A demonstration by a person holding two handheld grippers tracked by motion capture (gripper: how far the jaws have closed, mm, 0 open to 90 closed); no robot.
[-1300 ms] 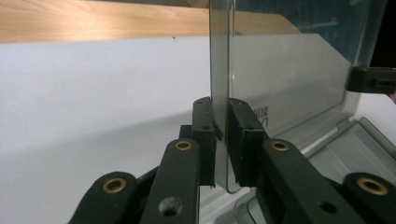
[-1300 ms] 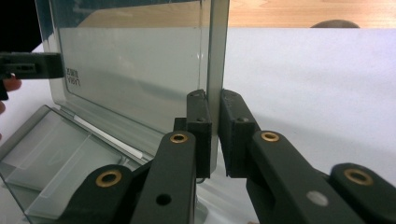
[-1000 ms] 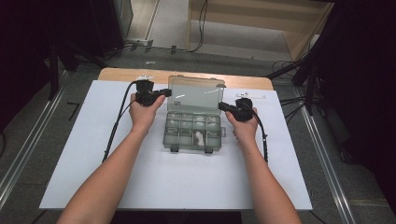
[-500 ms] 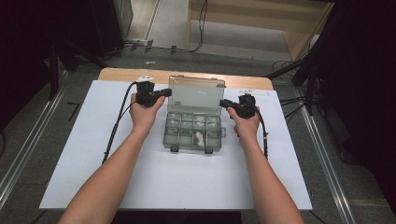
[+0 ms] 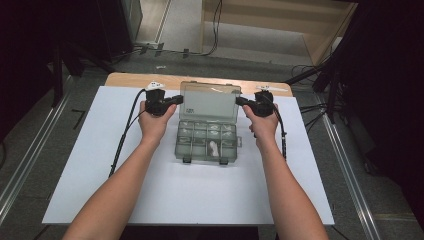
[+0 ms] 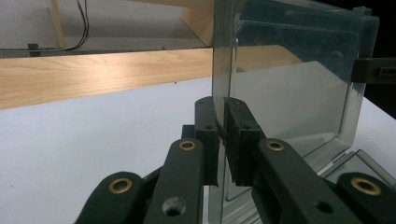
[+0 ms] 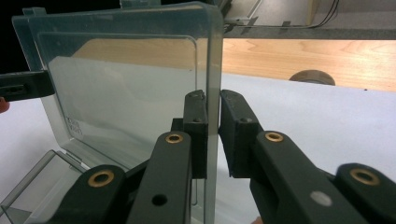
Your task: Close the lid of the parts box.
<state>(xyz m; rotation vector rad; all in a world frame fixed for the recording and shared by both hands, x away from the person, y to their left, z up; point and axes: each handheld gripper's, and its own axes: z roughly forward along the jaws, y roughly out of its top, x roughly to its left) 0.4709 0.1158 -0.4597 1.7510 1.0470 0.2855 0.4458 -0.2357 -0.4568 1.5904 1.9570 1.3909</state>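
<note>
Step in hand, by judgement: swinging open the lid [image 5: 209,102] of the compartment box [image 5: 205,159], now at about upright, near the upper middle of the high view. Box itself resting at the centre of the frame on the white sheet [image 5: 200,195], with the wooden table edge [image 5: 130,79] behind it.

Left gripper [image 5: 180,98] pinched on the left side edge of the lid. Seen close in the left gripper view [image 6: 223,107]: both pads pressed flat against the thin wall of the lid [image 6: 289,93], jaws just been closing. Right gripper [image 5: 239,101] the same on the opposite edge. In the right gripper view [image 7: 214,100], pads together on the lid [image 7: 126,93], also just been closing.

Next move, probably: tilt the lid further back on its hinge, both sides at equal pace, then loosen the pads. Needs a light, even pull. Otherwise a risk of twisting the lid or dragging the light box across the sheet.

Materials: smoky transparent plastic, smooth and glossy, rectangular with rounded corners and a raised inner frame on the lid. Tray divided in small square compartments, one white piece [image 5: 213,148] in the lower row, other contents too small to tell. Two latches at the front wall. Pads matt black, blocky. Sheet matt, table with pale wood grain.
</note>
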